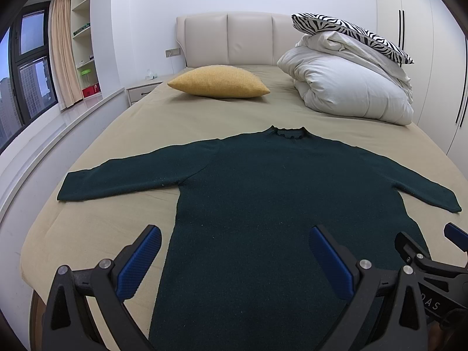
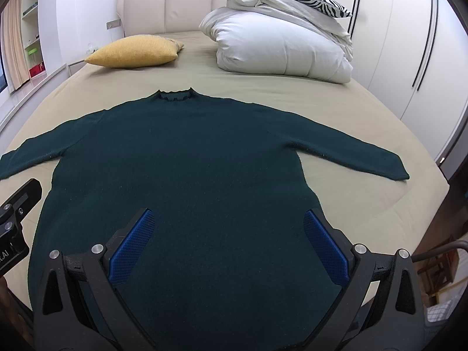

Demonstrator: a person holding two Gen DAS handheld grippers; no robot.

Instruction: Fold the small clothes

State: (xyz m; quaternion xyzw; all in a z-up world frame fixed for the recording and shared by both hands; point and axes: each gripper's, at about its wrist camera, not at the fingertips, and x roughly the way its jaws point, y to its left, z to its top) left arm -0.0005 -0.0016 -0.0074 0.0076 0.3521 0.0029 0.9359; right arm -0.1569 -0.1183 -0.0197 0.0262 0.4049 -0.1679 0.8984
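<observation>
A dark green long-sleeved sweater (image 1: 278, 181) lies flat on the beige bed (image 1: 122, 134), collar toward the headboard, both sleeves spread out; it also shows in the right wrist view (image 2: 181, 158). My left gripper (image 1: 235, 231) is open and empty, hovering above the sweater's lower left part. My right gripper (image 2: 229, 215) is open and empty above the lower right part. The right gripper's fingers (image 1: 456, 235) show at the right edge of the left wrist view. The left gripper's body (image 2: 17, 204) shows at the left edge of the right wrist view.
A yellow cushion (image 1: 218, 82) lies near the headboard (image 1: 234, 38). A folded white duvet (image 1: 348, 87) with a zebra pillow (image 1: 351, 33) on top sits at the far right. Window and shelves stand left, white wardrobe (image 2: 409, 44) right.
</observation>
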